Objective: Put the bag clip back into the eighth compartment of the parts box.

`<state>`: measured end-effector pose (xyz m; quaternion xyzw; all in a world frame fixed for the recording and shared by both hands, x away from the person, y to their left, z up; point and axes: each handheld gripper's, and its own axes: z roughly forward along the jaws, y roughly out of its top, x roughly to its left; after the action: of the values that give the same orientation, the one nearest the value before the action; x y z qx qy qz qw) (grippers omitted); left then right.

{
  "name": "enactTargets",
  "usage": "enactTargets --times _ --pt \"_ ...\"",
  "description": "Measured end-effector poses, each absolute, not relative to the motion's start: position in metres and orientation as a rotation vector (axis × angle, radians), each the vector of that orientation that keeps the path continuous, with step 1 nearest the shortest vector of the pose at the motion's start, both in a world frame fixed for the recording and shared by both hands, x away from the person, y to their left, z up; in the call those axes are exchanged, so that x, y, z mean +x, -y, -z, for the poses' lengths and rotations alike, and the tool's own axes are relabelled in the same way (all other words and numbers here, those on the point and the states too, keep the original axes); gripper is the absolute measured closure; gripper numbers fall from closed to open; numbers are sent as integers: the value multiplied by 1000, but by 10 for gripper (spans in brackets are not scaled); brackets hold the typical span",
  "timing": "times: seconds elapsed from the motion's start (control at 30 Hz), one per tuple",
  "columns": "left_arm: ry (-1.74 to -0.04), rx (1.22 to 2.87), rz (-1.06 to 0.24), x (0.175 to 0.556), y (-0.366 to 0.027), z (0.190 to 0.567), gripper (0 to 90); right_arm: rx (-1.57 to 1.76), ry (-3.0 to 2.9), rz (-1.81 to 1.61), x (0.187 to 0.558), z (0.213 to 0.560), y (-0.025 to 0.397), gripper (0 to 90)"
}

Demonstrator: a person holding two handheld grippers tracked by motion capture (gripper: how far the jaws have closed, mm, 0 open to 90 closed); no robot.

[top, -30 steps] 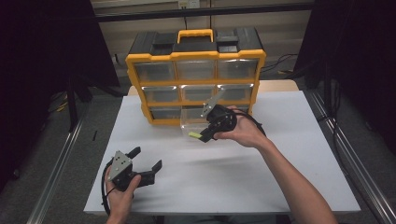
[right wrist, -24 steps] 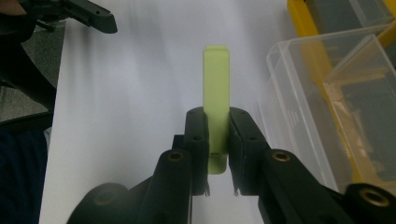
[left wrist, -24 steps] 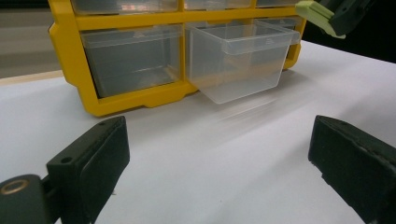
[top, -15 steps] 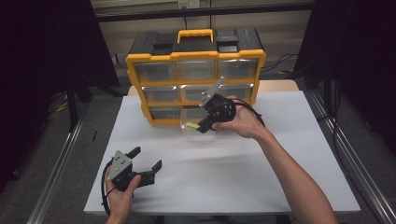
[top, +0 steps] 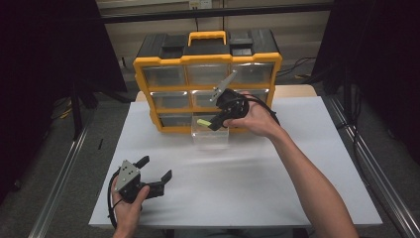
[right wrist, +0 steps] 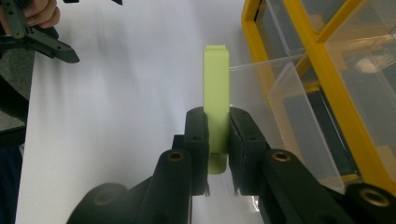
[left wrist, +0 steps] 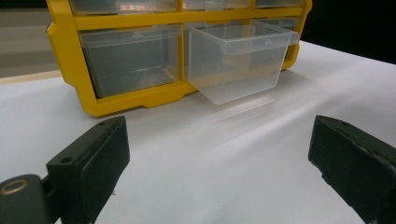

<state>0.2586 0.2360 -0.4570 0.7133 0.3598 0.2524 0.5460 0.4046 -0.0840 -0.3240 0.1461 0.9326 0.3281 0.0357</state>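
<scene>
I've got the right gripper [top: 212, 122] clamped on the light-green plastic block [top: 203, 121] above the pulled-out clear plastic drawer [top: 210, 138] of the yellow organiser [top: 206, 61], drop still pending; left gripper [top: 157, 172] idle, jaws apart, near the desk's front-left corner

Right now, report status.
Right gripper shut on green block, above open clear drawer. Left gripper open, resting low. Nothing blocking.

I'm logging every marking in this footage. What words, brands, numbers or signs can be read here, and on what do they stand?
No text can be read.
Clear drawer: small raised marks along its front lip, too small to read.
Yellow organizer: no label visible.
Green block in the right gripper: plain.
Left gripper: no marking visible.
</scene>
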Motion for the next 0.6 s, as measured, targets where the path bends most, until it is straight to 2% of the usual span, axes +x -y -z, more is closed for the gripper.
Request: enactTargets --times 0.6 --pt "-850 1686 -593 258 -237 456 55 546 -2873 -910 425 327 78 784"
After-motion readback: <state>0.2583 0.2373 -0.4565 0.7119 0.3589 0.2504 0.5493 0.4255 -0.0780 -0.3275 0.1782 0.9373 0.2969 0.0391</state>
